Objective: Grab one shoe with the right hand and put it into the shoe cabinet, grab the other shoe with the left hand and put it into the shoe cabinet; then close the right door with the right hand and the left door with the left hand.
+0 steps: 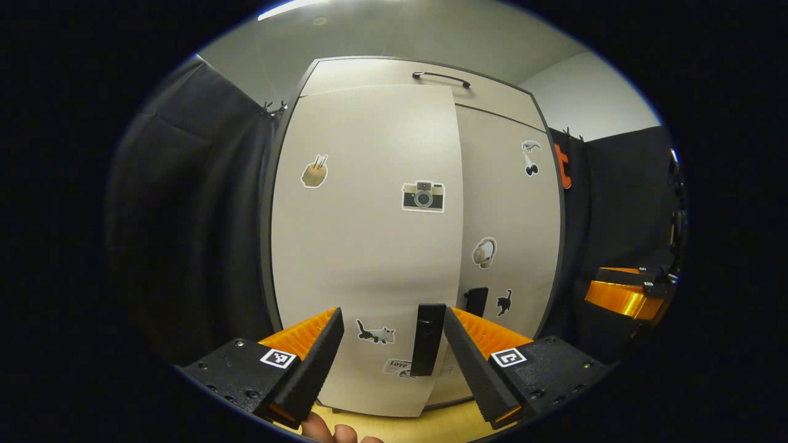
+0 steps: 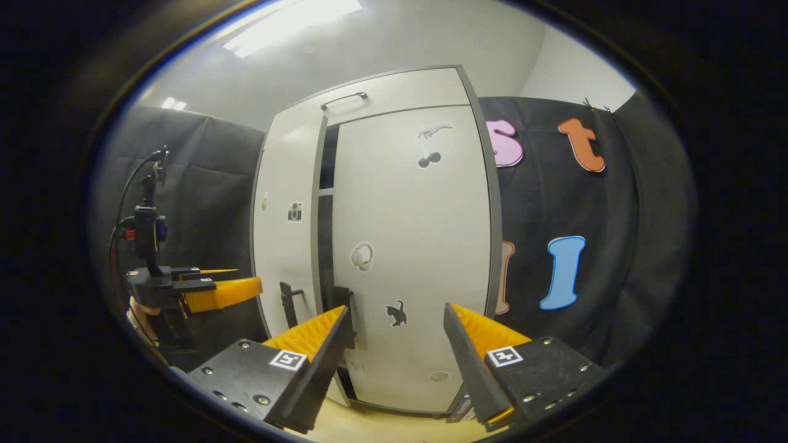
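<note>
In front of both grippers the tall shoe cabinet (image 1: 381, 74) is seen, standing upright against the dark cloth wall. The right door (image 2: 409, 246) is seen shut flat, while the left door (image 1: 366, 246) is seen swung out a little, with a dark gap between the two doors in the right gripper view. Shoes are not made out; they are judged to be inside already. The left door is judged to be the last thing to be closed. The left door's handle (image 1: 428, 338), a dark upright bar, is seen just ahead of the left gripper (image 1: 394, 351), a bit toward its right finger. The left gripper is spread wide with nothing held. The right gripper (image 2: 397, 351) is also spread wide and empty, pointed at the right door.
</note>
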`<action>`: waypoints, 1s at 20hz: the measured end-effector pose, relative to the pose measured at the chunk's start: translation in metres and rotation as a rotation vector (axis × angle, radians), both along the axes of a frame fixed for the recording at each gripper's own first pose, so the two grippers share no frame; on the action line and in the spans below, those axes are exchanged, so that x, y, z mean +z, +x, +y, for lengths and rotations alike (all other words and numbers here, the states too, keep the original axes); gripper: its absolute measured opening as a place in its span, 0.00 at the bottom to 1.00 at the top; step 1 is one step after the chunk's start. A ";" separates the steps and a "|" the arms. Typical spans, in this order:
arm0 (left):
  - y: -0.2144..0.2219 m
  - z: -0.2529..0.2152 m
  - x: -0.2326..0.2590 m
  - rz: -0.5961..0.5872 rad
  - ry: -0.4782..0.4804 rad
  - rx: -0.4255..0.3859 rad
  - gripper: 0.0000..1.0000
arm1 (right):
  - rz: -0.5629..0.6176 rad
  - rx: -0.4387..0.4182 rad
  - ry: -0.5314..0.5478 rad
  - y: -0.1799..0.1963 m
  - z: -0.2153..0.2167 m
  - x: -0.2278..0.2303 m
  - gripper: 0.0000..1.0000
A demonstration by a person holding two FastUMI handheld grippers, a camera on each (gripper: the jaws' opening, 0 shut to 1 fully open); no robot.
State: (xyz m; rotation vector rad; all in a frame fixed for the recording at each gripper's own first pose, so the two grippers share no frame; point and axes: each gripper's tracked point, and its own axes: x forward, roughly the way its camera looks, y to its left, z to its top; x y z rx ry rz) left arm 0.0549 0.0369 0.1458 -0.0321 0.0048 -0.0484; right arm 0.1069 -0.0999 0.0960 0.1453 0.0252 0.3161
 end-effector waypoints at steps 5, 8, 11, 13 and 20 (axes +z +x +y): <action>-0.003 0.001 -0.001 0.003 -0.003 0.004 0.99 | 0.005 -0.001 0.004 -0.003 -0.001 -0.001 0.91; -0.003 0.002 -0.004 0.008 -0.004 0.007 0.99 | 0.006 0.000 0.003 -0.003 -0.001 -0.001 0.91; -0.003 0.004 -0.004 0.011 -0.006 0.011 0.99 | 0.008 0.003 0.006 -0.003 0.000 -0.001 0.91; -0.003 0.005 -0.005 0.011 -0.010 0.013 0.99 | 0.010 0.000 0.006 -0.002 -0.001 -0.002 0.91; 0.000 0.005 -0.008 0.019 -0.014 0.010 0.99 | 0.015 -0.006 0.011 -0.001 -0.004 -0.004 0.88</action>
